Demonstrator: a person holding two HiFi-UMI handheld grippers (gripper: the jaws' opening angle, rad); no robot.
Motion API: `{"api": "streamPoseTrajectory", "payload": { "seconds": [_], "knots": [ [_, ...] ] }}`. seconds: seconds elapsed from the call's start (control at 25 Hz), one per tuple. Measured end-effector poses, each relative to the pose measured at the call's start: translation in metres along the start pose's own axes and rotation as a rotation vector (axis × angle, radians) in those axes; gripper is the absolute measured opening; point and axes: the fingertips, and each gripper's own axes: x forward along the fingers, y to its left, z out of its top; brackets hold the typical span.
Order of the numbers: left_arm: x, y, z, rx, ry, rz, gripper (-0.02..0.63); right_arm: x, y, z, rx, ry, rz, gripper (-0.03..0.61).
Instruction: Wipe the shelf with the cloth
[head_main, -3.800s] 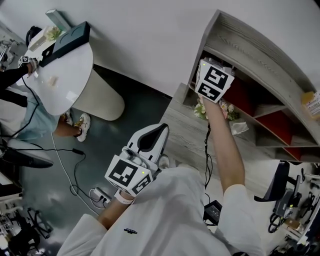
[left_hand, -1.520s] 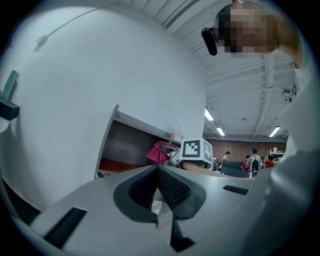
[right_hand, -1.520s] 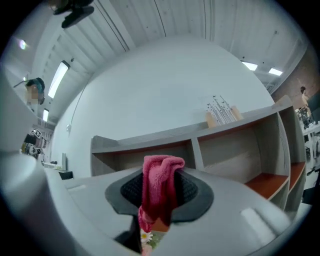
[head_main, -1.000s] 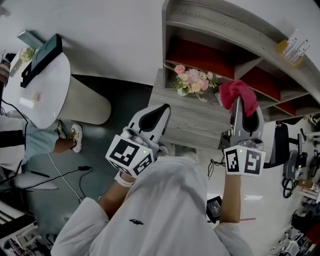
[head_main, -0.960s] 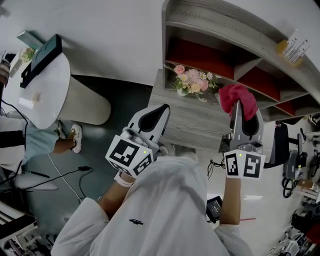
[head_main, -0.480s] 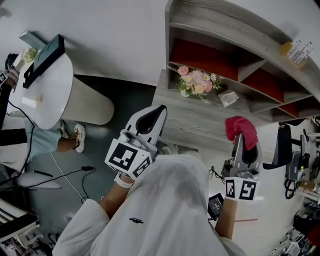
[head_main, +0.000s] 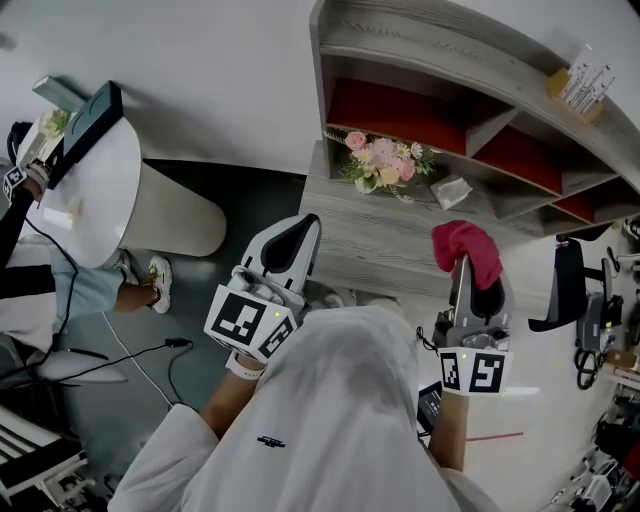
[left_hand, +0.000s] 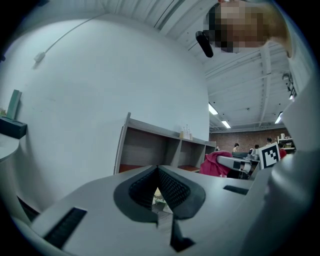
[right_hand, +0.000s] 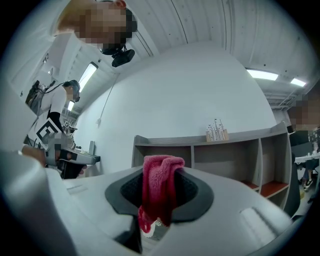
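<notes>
A grey wooden shelf (head_main: 470, 60) with red-backed compartments stands over a grey counter (head_main: 390, 235). My right gripper (head_main: 462, 262) is shut on a red cloth (head_main: 465, 248), which it holds above the counter's front right part, short of the compartments. In the right gripper view the cloth (right_hand: 160, 185) bunches up between the jaws of the right gripper (right_hand: 159, 200), with the shelf (right_hand: 225, 145) ahead. My left gripper (head_main: 298, 228) hangs off the counter's front left edge, shut and empty. The left gripper view shows the left gripper (left_hand: 157, 172), the shelf (left_hand: 150, 150) and the cloth (left_hand: 215, 164).
A bunch of pink flowers (head_main: 378, 160) and a crumpled white paper (head_main: 450, 190) lie on the counter by the lower compartments. A small box of items (head_main: 578, 85) stands on the shelf top. A white round table (head_main: 100, 170) and floor cables (head_main: 150, 350) are at left.
The right gripper, earlier reaching into a shelf compartment, has drawn back with the red cloth toward the counter's front. The left gripper has hardly moved.
</notes>
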Motion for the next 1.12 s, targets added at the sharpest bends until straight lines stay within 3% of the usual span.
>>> {"api": "streamPoseTrajectory", "payload": {
  "seconds": [0.36,1.12],
  "knots": [
    [-0.005,-0.006,-0.009,-0.014,0.017,0.021,0.002,0.003,0.006,0.011,-0.037,-0.024,0.028,0.118],
    [0.004,-0.024,-0.014,-0.016,0.037,-0.003,0.002,-0.001,0.005,0.008,-0.001,-0.017,0.051,0.118]
  ]
}}
